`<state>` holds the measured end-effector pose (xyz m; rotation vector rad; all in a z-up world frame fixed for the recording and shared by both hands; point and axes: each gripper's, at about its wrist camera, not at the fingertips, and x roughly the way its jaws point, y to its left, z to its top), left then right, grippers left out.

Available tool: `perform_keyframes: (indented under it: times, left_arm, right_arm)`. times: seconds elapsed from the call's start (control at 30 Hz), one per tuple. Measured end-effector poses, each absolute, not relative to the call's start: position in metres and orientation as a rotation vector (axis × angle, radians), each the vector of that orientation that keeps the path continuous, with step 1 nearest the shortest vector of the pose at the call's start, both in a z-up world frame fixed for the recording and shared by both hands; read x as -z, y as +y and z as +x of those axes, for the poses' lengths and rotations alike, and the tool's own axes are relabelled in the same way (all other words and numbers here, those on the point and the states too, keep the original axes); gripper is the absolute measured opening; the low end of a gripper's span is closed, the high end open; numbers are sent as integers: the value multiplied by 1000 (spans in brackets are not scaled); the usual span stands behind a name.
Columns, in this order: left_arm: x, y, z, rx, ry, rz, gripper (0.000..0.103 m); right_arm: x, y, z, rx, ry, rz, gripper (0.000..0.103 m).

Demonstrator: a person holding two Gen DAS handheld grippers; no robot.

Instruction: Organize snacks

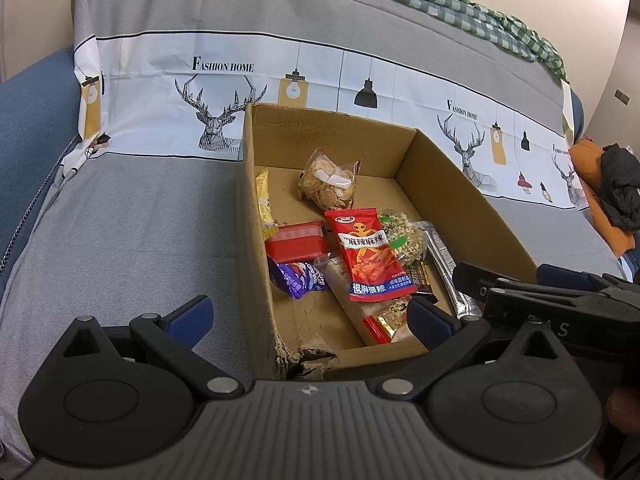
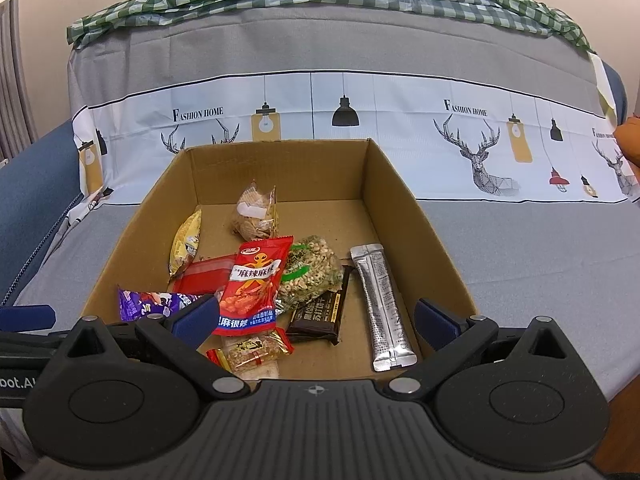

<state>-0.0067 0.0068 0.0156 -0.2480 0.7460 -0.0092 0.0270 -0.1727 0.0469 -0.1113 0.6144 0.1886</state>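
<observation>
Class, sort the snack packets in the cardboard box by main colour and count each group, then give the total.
Red: 2
Yellow: 1
Purple: 1
Silver: 1
Dark brown: 1
Clear: 3
Total: 9

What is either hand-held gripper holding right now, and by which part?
Nothing. The left hand-held gripper and the right hand-held gripper are both open above the cardboard box, and every snack lies loose inside it.
</observation>
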Motion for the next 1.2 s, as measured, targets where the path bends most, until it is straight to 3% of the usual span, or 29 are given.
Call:
perform_keyframes:
  times: [1.2]
  left_arm:
    - [-15,6,-6,21,739,-239,103]
  right_arm:
    - [-46,-172,28,-185,618,-113,102]
